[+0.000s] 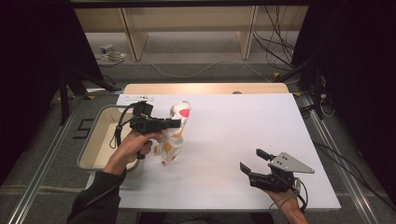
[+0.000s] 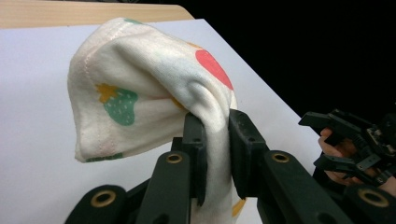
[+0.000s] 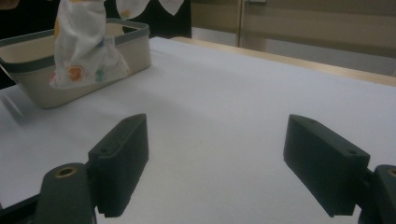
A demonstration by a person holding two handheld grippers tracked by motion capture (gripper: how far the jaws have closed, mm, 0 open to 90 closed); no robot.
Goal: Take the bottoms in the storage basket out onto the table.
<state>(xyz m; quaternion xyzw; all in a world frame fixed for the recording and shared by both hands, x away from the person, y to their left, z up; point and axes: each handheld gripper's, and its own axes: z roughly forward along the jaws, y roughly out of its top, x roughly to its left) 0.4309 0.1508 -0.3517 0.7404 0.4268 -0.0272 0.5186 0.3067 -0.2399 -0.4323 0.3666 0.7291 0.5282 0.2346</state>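
White board is covering the table, with a strip of pale wood showing at its far edge and dark floor and cables lying beyond. At the table's left side a beige basket with a grey rim is sitting against the board's edge. The left gripper is pinching a cream cloth printed with red, orange and green shapes, and is holding it up over the board just beside the basket. In the left gripper view the jaws are pressing tight on a bunched fold of the cloth, whose upper part is arching over above them while the rest is hanging down below. The cloth's lower end is reaching the board near the person's left hand. Well apart, near the table's front right, the right gripper is resting low over bare board with its jaws spread wide and nothing lying between them.
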